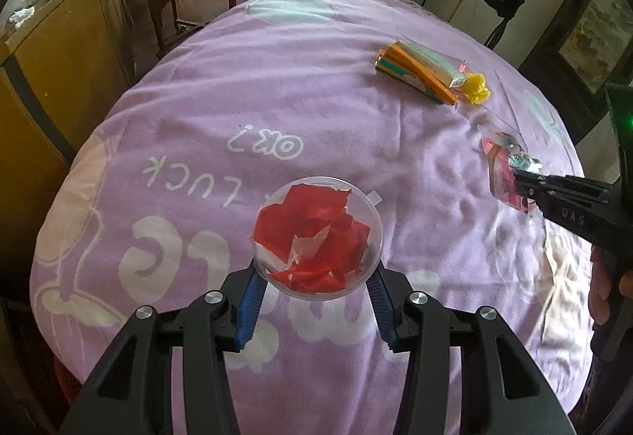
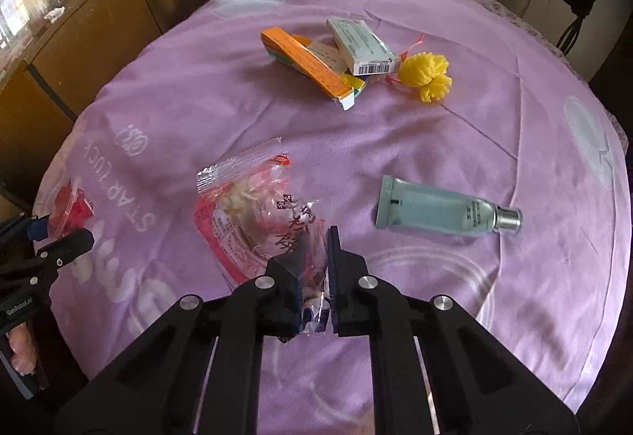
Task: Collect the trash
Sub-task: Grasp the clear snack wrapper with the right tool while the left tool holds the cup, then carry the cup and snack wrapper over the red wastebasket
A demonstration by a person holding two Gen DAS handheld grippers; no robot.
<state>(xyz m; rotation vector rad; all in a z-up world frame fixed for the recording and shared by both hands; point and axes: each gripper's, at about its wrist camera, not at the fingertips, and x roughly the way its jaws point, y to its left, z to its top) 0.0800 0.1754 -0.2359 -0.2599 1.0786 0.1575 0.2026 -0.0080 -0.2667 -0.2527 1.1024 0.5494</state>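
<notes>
We see the left hand-held gripper at the bottom centre of the left wrist view, clamped on a clear round plastic cup stuffed with red paper scraps; its blue pads press on the cup's sides. The cup hangs above a purple blanket with white lettering.

The right hand-held gripper sits at the bottom centre of the right wrist view, jaws clenched tight on the near end of a clear snack wrapper with pink print; the rest of the wrapper lies on the blanket just above the fingers.

In the upper middle of that view we note an orange box and a pale green box touching each other, with a yellow pompom just to their right. A pale blue tube with a silver cap lies at the right, apart from the wrapper. A wooden cabinet stands at the upper left.
</notes>
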